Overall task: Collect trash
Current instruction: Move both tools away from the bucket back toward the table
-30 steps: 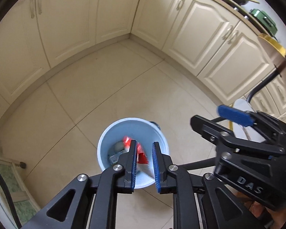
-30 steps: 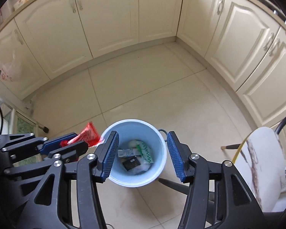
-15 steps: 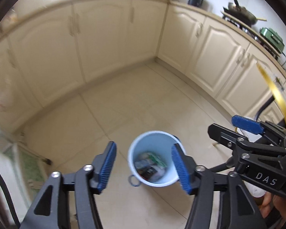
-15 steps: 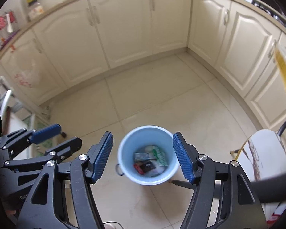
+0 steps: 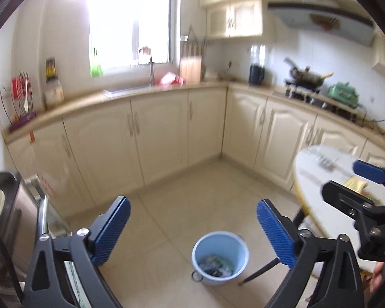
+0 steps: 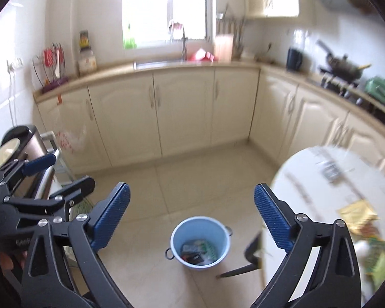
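Both claws, left claw (image 5: 193, 233) and right claw (image 6: 191, 220), gape released above round blue plastic bucket (image 5: 220, 258).

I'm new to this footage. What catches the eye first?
The light blue bucket on the tiled floor, with wrappers in its bottom, framed by the open left hand-held gripper and the open right hand-held gripper. To the right, a round white table bears yellow and green packets.

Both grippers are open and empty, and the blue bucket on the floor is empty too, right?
Not quite. Both the left gripper and the right gripper are open and empty, but the blue bucket already holds trash, as the right wrist view shows.
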Action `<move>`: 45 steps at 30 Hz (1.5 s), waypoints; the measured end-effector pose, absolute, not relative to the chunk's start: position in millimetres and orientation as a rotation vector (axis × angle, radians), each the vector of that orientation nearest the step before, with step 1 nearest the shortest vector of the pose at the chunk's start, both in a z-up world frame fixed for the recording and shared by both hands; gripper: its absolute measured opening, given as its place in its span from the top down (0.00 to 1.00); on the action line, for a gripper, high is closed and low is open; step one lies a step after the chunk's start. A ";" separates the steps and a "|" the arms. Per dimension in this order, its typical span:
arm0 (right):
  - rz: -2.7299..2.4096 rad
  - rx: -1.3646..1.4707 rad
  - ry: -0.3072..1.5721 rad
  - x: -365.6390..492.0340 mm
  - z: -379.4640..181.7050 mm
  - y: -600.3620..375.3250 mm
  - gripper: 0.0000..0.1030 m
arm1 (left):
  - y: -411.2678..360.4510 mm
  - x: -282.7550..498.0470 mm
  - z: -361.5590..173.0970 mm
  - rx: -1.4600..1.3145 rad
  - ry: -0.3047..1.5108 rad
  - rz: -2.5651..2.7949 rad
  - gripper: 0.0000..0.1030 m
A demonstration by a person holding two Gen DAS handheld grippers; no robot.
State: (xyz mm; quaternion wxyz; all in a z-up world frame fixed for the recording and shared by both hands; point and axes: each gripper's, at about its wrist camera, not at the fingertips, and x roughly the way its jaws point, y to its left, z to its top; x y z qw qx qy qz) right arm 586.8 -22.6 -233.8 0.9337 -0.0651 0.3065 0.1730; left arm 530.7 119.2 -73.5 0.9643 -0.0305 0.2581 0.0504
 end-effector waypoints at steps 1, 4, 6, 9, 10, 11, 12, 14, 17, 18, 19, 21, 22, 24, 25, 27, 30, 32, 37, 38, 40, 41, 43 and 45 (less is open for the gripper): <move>0.334 -0.131 0.603 575.5 -222.8 -30.3 0.00 | 99.1 520.8 -72.5 -0.063 0.499 0.088 0.02; 0.279 -0.109 0.535 535.5 -188.8 -57.4 0.00 | 74.2 487.5 -52.8 -0.058 0.425 0.053 0.01; 0.243 -0.092 0.493 508.5 -169.6 -77.7 0.00 | 58.0 467.0 -43.0 -0.049 0.382 0.029 0.01; 0.187 -0.065 0.442 475.8 -142.2 -107.4 0.00 | 33.3 444.3 -40.2 -0.032 0.322 -0.019 0.01; 0.166 -0.048 0.428 463.7 -133.4 -116.9 0.00 | 24.4 430.4 -47.1 -0.024 0.301 -0.033 0.01; 0.148 -0.035 0.414 455.1 -126.5 -124.0 0.00 | 16.9 423.9 -45.0 -0.015 0.283 -0.047 0.01; 0.125 -0.023 0.387 441.5 -117.6 -131.7 0.00 | 14.4 410.2 -50.2 -0.011 0.264 -0.058 0.01; 0.084 -0.022 0.356 426.4 -102.0 -146.0 0.00 | 2.7 393.6 -53.2 0.000 0.223 -0.077 0.01; 0.010 -0.030 0.301 396.7 -80.4 -160.8 0.00 | 3.2 333.3 -64.2 0.006 0.178 -0.114 0.01; 0.001 -0.027 0.290 390.0 -74.5 -168.2 0.00 | 9.6 317.3 -69.7 0.004 0.160 -0.125 0.01; -0.009 -0.021 0.278 383.4 -69.4 -171.7 0.00 | 16.6 304.5 -72.1 0.006 0.147 -0.133 0.01; -0.030 -0.014 0.257 372.2 -60.2 -178.3 0.00 | 19.8 271.6 -76.4 0.014 0.121 -0.144 0.01; -0.038 -0.012 0.250 366.7 -55.8 -181.4 0.00 | 18.0 253.5 -84.3 0.018 0.106 -0.152 0.01; -0.056 -0.007 0.234 357.5 -49.2 -186.9 0.00 | 19.4 235.6 -87.2 0.017 0.080 -0.162 0.01; -0.063 -0.006 0.228 354.3 -46.1 -188.4 0.00 | 17.2 227.8 -92.6 0.017 0.072 -0.163 0.01; -0.072 -0.005 0.216 348.2 -43.2 -195.0 0.00 | 16.8 213.6 -99.9 0.020 0.059 -0.173 0.01; -0.086 -0.006 0.208 345.7 -41.0 -199.5 0.00 | 17.8 202.9 -109.2 0.021 0.056 -0.183 0.01; -0.098 -0.005 0.208 346.6 -40.9 -204.2 0.00 | 14.4 201.3 -112.9 0.023 0.060 -0.187 0.01; -0.127 0.002 0.227 351.0 -48.4 -221.4 0.00 | 4.6 228.5 -112.8 0.034 0.088 -0.198 0.01; -0.133 0.007 0.235 353.3 -51.0 -225.9 0.00 | 3.8 235.3 -113.3 0.034 0.100 -0.200 0.01; -0.157 0.021 0.258 360.2 -59.1 -237.4 0.00 | 1.5 255.3 -112.7 0.030 0.130 -0.206 0.01; -0.169 0.028 0.270 363.5 -64.8 -244.7 0.00 | 0.6 263.5 -114.4 0.027 0.148 -0.209 0.01; -0.189 0.045 0.302 373.0 -75.9 -257.6 0.00 | -1.1 283.3 -119.2 0.024 0.191 -0.219 0.01; -0.209 0.059 0.344 384.8 -89.3 -271.7 0.00 | -7.1 306.6 -124.5 0.024 0.242 -0.234 0.01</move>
